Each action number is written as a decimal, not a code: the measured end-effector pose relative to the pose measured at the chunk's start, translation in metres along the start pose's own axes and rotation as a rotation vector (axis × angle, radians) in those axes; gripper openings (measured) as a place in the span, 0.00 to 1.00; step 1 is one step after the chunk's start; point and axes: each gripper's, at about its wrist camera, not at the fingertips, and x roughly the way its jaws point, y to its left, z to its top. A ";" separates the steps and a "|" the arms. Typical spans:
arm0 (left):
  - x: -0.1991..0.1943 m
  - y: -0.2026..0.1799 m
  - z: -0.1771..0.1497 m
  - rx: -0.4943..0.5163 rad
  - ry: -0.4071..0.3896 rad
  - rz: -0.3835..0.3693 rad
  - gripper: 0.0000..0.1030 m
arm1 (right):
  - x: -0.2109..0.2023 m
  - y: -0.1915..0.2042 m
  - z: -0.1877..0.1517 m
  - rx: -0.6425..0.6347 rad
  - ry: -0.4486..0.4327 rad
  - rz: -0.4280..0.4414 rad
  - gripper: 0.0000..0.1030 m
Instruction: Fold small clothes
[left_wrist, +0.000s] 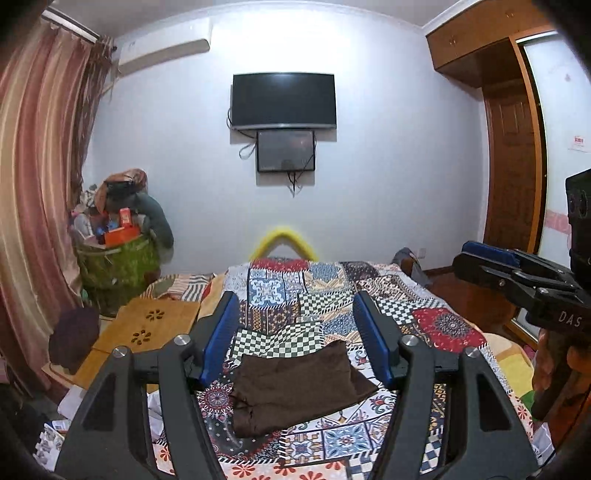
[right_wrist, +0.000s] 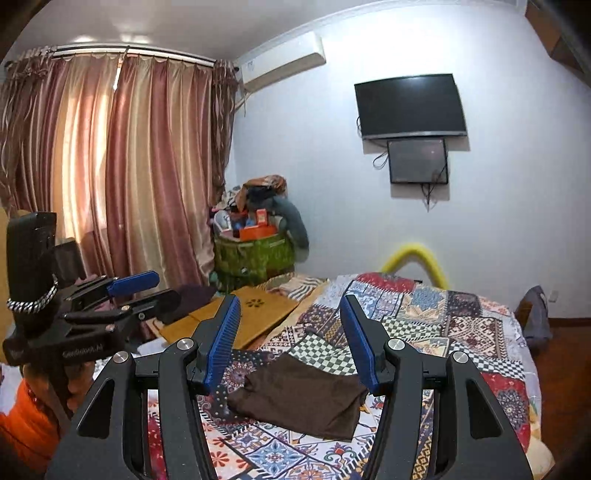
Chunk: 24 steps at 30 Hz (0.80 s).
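While both tongs hang empty, left gripper (left_wrist: 295, 328) and right gripper (right_wrist: 290, 332) jaws apart, brown garment (left_wrist: 295, 384) lies at 6 o'clock on patchwork bed (left_wrist: 436, 306). Risk: one-layer pinch drags fold crooked.

The left gripper (left_wrist: 293, 334) fills the lower middle of its own view, its blue-padded jaws spread wide with nothing between them. In the right wrist view it shows at the left edge, pointing right, a hand (right_wrist: 79, 384) and orange sleeve (right_wrist: 27, 424) below it. The right gripper (right_wrist: 290, 338) likewise stands apart and empty, appearing at the right edge of the left view.
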 end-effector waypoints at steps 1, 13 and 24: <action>-0.004 -0.002 0.000 -0.004 -0.006 0.002 0.69 | -0.002 0.001 -0.001 0.005 -0.002 -0.002 0.52; -0.033 -0.003 -0.004 -0.067 -0.053 0.073 1.00 | -0.019 0.011 -0.007 -0.010 -0.021 -0.089 1.00; -0.034 -0.006 -0.007 -0.091 -0.048 0.075 1.00 | -0.025 0.013 -0.010 -0.007 -0.017 -0.090 1.00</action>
